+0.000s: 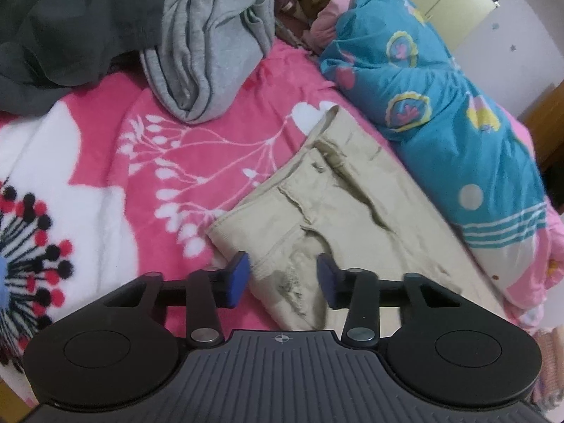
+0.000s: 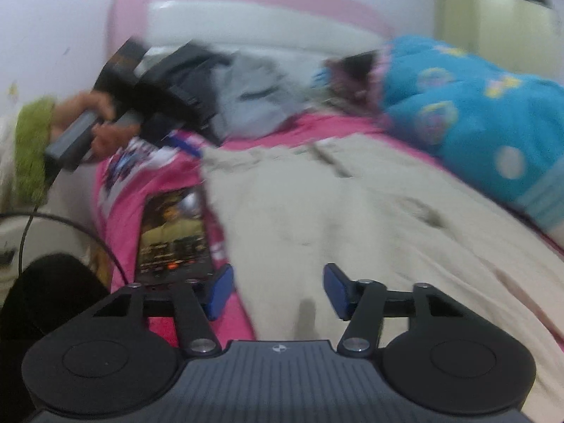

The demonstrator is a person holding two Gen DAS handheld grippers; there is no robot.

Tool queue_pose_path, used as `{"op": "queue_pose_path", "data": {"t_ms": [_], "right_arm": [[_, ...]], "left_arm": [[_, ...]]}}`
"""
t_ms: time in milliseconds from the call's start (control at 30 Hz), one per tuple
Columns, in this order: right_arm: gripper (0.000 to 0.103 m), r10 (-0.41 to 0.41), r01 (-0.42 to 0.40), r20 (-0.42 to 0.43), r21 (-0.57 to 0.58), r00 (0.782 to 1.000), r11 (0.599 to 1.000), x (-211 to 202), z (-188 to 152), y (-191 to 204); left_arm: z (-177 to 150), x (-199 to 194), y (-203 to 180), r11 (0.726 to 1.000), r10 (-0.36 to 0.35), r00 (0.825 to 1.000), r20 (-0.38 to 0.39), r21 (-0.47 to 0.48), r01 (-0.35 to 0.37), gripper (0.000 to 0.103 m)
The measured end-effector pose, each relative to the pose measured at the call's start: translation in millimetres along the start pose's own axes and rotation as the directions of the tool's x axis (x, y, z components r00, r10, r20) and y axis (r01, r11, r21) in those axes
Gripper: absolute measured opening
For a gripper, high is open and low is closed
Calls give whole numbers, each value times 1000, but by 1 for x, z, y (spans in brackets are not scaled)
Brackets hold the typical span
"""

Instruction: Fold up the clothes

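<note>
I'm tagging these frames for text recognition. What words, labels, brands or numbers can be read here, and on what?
No text can be read in either view.
Phone on the pink blanket: its lit screen shows lines of text, too blurred to read.
Each gripper's grey housing: a small crosshair mark, a sign only, no letters.
Beige trousers: no readable label.

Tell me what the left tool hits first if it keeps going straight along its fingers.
Most likely the beige trousers: the left tool points down at their near folded end, which lies between the open fingers. Depth is hard to judge, so how far off the cloth lies is unclear.
</note>
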State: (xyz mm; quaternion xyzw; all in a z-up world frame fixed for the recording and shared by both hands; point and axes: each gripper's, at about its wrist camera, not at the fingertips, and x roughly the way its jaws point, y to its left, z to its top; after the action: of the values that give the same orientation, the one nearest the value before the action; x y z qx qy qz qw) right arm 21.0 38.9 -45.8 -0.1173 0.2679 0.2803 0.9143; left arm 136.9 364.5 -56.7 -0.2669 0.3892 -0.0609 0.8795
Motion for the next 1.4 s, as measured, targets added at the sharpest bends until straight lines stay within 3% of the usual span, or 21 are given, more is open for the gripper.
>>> {"op": "queue_pose_path", "data": {"t_ms": [100, 267, 400, 500, 667, 767, 933, 1133, 1400], "right_arm": [[44, 23, -26, -44, -74, 999, 997, 25, 3, 6], [34, 37, -47, -74, -131, 997, 990, 39, -2, 12], [34, 21, -25, -27, -190, 999, 981, 25, -1, 21], [34, 2, -8, -26, -244, 1000, 970, 21, -6, 26], [34, 3, -13, -49, -216, 999, 976, 27, -13, 24], [30, -7, -1, -42, -185, 999, 983, 29, -12, 21], [3, -42, 37, -29, -150, 999, 988, 29, -12, 21], [1, -7, 6, -11, -119, 1000, 993, 18, -5, 21], [1, 26, -29, -39, -104, 999, 994, 23, -8, 22]], "left_arm": [[0, 3, 5, 1000, 14, 1000, 5, 7, -14, 14], [0, 7, 15, 1000, -6, 1000, 2, -22, 6, 12], [0, 6, 17, 999, -17, 1000, -4, -39, 17, 15], [0, 10, 19, 998, -30, 999, -25, -62, 28, 32], [-3, 19, 19, 997, -17, 1000, -19, -73, 15, 33], [-3, 20, 21, 996, -10, 1000, -6, -86, 10, 22], [-7, 19, 18, 998, 1, 1000, 15, -59, -1, 8], [-5, 7, 15, 1000, 12, 998, 57, -26, -10, 6], [-9, 9, 21, 1000, 29, 999, 45, -1, -29, 6]]}}
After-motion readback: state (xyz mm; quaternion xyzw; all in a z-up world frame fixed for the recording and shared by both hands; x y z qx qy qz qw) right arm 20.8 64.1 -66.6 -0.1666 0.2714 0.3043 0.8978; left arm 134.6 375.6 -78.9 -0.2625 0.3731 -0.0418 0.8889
